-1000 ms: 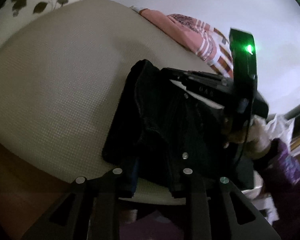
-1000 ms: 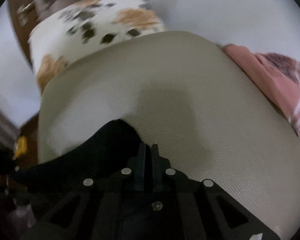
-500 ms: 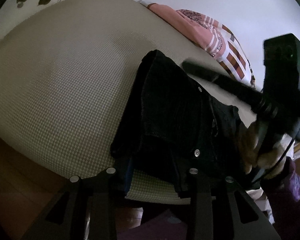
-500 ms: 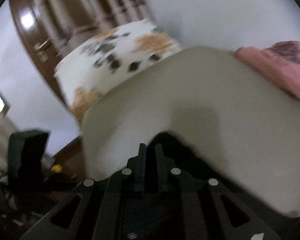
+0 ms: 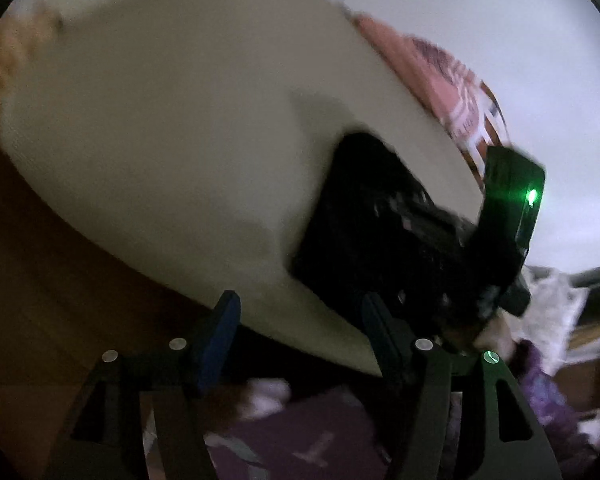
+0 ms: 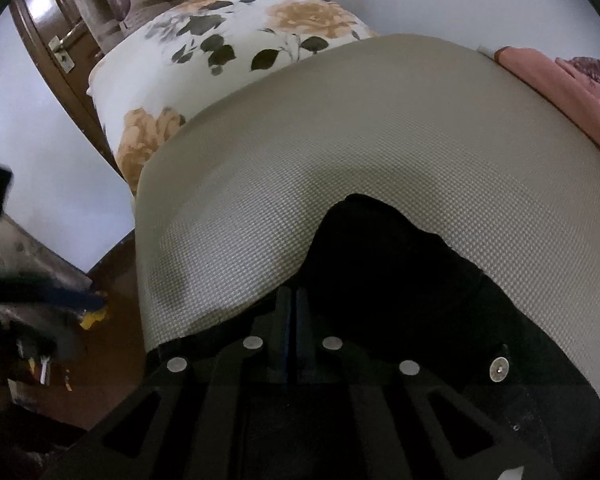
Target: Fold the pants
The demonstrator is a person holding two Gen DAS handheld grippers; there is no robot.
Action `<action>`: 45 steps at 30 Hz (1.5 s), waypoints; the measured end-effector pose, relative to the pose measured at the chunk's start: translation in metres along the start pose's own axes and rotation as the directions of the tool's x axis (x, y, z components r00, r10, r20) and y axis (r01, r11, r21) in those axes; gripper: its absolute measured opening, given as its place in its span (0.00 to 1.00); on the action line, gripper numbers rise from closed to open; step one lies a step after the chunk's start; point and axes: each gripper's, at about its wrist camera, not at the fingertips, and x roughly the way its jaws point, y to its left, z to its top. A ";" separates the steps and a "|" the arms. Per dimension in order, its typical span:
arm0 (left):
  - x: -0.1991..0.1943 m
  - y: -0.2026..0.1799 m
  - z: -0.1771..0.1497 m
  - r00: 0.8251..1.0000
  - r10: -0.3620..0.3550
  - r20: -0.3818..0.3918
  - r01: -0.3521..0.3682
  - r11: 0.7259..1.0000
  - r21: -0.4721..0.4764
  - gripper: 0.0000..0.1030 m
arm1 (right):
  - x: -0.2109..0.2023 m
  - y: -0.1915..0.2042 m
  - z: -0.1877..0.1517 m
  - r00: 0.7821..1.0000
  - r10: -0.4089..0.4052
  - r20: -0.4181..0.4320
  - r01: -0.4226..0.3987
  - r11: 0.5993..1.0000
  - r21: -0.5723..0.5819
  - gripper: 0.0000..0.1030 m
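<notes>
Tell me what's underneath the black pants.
The black pants lie folded on the beige textured cushion. The cushion surface directly beneath them is covered, so anything there cannot be seen.

Pants (image 6: 400, 280) lie on the mat (image 6: 340, 152) at its near edge. Flowered bedding (image 6: 228, 40) lies behind the mat; a folded cloth (image 6: 552, 84) to its right.

The black pants (image 5: 380, 232) lie folded into a thick, compact bundle on the beige mat (image 5: 172, 132), at its near edge toward the right corner. A silver button (image 6: 499, 368) shows on the dark fabric; finer folds are lost in the darkness.
</notes>
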 end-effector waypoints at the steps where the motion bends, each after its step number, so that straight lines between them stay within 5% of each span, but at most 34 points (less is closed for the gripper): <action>1: 0.010 0.000 -0.001 0.998 -0.030 -0.046 0.029 1.000 -0.010 0.61 | 0.000 0.000 -0.001 1.000 0.000 0.003 0.000 1.000 0.002 0.00; 7: 0.041 -0.002 0.006 0.972 -0.195 -0.133 0.184 0.979 -0.090 0.63 | 0.001 -0.003 0.000 1.000 0.014 0.014 -0.015 1.000 0.011 0.00; 10: 0.045 0.007 0.014 0.944 -0.319 -0.082 0.302 0.937 -0.174 0.65 | 0.000 -0.004 -0.002 1.000 0.022 0.018 -0.022 1.000 0.016 0.00; 20: 0.046 0.018 0.013 0.904 -0.427 0.038 0.424 0.876 -0.231 0.66 | 0.000 -0.011 -0.001 0.997 0.070 0.023 -0.071 0.996 0.051 0.00; 25: 0.041 0.011 0.015 0.952 -0.306 0.008 0.305 0.943 -0.135 0.36 | 0.000 -0.012 -0.001 0.997 0.073 0.024 -0.074 0.996 0.055 0.00; 27: 0.042 0.011 0.016 0.954 -0.299 0.001 0.297 0.946 -0.131 0.32 | 0.000 -0.012 -0.001 0.997 0.077 0.023 -0.078 0.995 0.055 0.00; 31: 0.035 -0.006 0.010 0.981 -0.191 0.023 0.190 0.981 0.026 0.28 | -0.001 -0.013 0.000 0.995 0.092 0.024 -0.093 0.994 0.065 0.00; 35: 0.036 -0.011 0.010 0.983 -0.180 0.035 0.178 0.983 0.034 0.28 | -0.006 -0.018 0.001 0.994 0.103 0.038 -0.106 0.990 0.088 0.00; 41: 0.018 -0.029 0.005 0.984 -0.158 0.079 0.150 0.983 0.108 0.27 | -0.075 -0.035 -0.016 0.974 0.068 0.214 -0.108 0.978 0.179 0.11; 45: 0.006 -0.045 0.001 0.983 -0.143 0.112 0.127 0.981 0.146 0.27 | -0.130 -0.056 -0.065 0.958 0.047 0.282 -0.131 0.949 0.287 0.32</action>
